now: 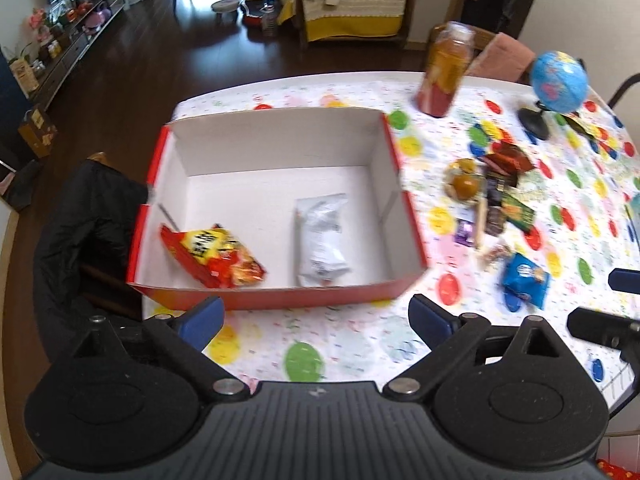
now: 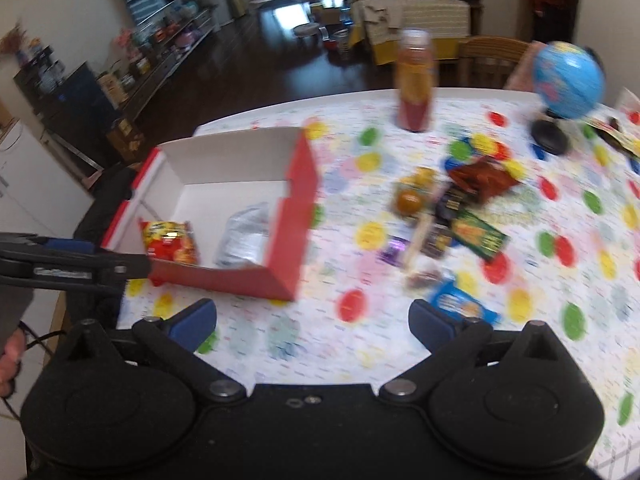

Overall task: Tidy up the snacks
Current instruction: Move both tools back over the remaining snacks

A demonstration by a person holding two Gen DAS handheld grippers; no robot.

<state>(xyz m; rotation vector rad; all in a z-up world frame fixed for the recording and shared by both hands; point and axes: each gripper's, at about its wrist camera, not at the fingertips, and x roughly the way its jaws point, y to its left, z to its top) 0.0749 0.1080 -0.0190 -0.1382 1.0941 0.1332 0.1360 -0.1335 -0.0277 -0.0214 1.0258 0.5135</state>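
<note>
Two packs in the box at left, red bag and white pouch; pile of snacks still out at right (most remaining); both grippers spread wide, empty.

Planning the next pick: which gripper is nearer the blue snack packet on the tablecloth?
Right. The right gripper hovers open just beside the blue snack packet; the left gripper, also open, sits near the box's front, farther away.

Matt cardboard box, glossy foil snack packets, smooth printed tablecloth, dark polished wood floor
</note>
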